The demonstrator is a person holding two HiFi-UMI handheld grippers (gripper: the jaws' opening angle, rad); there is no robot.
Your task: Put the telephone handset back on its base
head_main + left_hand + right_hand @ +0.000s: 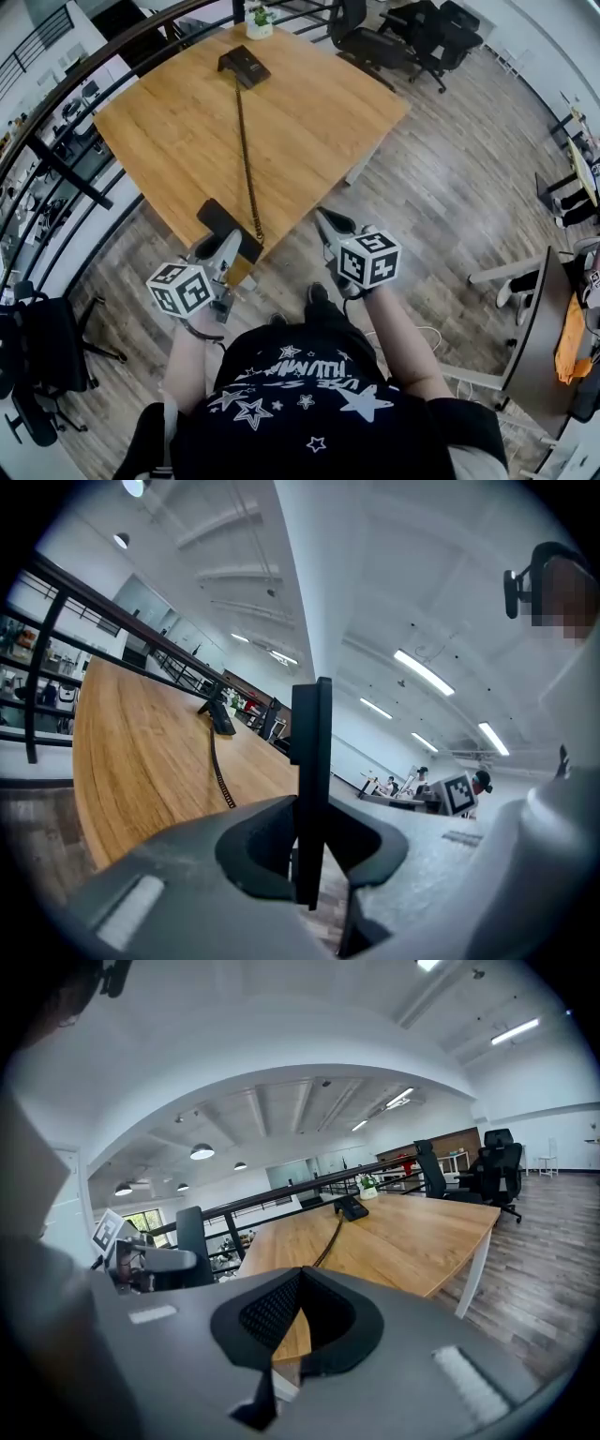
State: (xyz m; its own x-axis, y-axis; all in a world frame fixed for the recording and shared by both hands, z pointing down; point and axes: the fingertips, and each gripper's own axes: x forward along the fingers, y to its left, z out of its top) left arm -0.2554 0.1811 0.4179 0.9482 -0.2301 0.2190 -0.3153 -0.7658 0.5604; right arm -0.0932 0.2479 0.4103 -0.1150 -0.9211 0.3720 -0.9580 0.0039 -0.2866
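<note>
The black telephone base [244, 66] sits at the far end of the wooden table [309, 112]. A coiled cord [248, 159] runs from it to the black handset [214, 217], which is held over the table's near corner. My left gripper [225, 246] is shut on the handset; in the left gripper view the handset [311, 761] stands edge-on between the jaws of that gripper [311, 829], with the base [221, 720] far ahead. My right gripper [325, 220] hovers off the table's near edge, shut and empty. In the right gripper view that gripper [298, 1286] faces the base [352, 1207].
A potted plant [259, 22] stands behind the base at the table's far edge. A black railing [56, 169] runs along the table's left side. Office chairs [412, 37] stand beyond the far right corner, another chair [47, 352] at the left. A dark desk [539, 319] is at the right.
</note>
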